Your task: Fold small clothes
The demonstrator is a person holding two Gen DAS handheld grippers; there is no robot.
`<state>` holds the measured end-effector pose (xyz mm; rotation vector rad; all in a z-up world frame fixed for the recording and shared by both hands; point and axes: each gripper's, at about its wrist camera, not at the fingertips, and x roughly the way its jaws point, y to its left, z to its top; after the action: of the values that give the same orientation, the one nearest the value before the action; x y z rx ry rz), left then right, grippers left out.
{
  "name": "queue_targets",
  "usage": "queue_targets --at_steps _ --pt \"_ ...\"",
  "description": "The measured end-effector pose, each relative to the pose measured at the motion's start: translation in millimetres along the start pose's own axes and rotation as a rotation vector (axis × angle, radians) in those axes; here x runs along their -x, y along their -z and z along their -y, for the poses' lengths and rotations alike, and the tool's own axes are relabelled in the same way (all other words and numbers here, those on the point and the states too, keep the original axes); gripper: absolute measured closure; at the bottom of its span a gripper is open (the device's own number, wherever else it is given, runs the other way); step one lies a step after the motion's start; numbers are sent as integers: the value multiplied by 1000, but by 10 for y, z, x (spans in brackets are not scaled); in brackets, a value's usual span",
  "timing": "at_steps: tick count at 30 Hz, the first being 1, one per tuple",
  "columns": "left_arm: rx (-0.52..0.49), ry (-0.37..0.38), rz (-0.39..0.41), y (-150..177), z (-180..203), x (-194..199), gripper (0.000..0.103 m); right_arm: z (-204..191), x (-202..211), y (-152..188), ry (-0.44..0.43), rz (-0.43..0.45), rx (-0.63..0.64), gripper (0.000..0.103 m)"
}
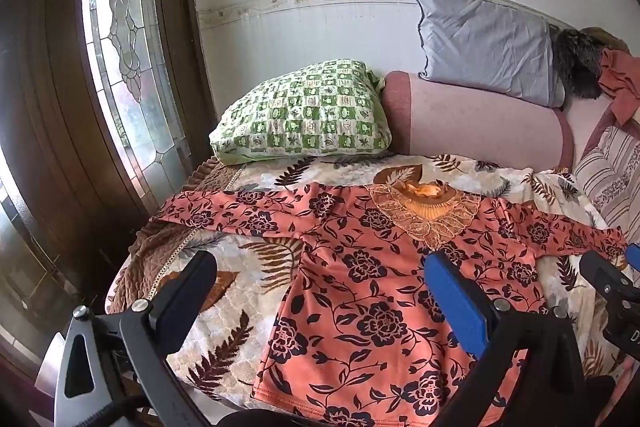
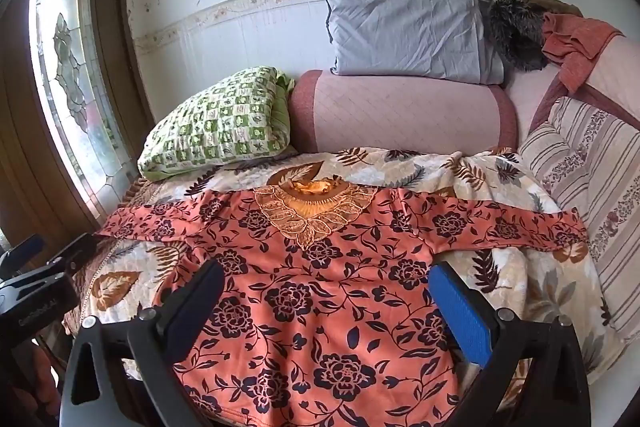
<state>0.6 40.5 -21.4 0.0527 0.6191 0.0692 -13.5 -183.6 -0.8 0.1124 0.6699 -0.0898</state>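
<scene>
Long-sleeved floral blouse [image 1: 360,291] lies spread flat, front up, on the leaf-print bedspread [image 1: 224,311], hem toward the near edge of the bed, lace collar [image 1: 428,215] toward the far edge, sleeves stretched out to either side

Left gripper [image 1: 324,291] released, jaws wide, nothing between them; hangs over the blouse's left flank near the hem. Right gripper [image 2: 326,299] likewise released and empty, poised over the middle of the body

Handling, judged: thin soft knit, light, limp; will sag and crease when lifted, may slide a little on the quilted spread. Not fragile, though the lace collar could snag, so best left alone. Sensible holds: a sleeve cuff [image 2: 568,231] to bring each sleeve across the chest, then the two hem corners to fold the body upward

Around: green check pillow [image 1: 304,115] at the far left corner, pink bolster [image 1: 480,123] along the far edge, grey pillow [image 1: 484,47] on top of it, striped cushion [image 2: 592,187] just beside the right cuff. None lies on the blouse; the cushion may crowd the right sleeve. Stained-glass window [image 1: 120,39] to the left
</scene>
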Motion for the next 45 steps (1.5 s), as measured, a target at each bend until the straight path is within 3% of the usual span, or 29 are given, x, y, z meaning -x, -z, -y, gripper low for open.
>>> queue_targets --at_steps 16,25,29,32,37,41,45 --pt "-51 5 -30 -71 260 -163 0 59 -142 -11 48 -3 29 0" --pt "-89 4 -59 -179 520 -498 0 263 -404 -73 59 -29 -3 0" --pt "-62 67 -100 -287 617 -778 0 459 -593 -77 53 -35 -52 0" --pt "16 162 -193 -396 642 -1210 0 710 -806 -34 36 -80 -118 0" --pt "15 31 -373 -306 801 -1901 0 1479 -1174 88 37 -81 -298 0" --pt "-51 83 -239 -137 1000 -1905 0 2372 -1517 263 56 -38 -540 0" --pt "9 191 -78 -157 1089 -1960 0 3477 -1842 499 50 -28 -873 0"
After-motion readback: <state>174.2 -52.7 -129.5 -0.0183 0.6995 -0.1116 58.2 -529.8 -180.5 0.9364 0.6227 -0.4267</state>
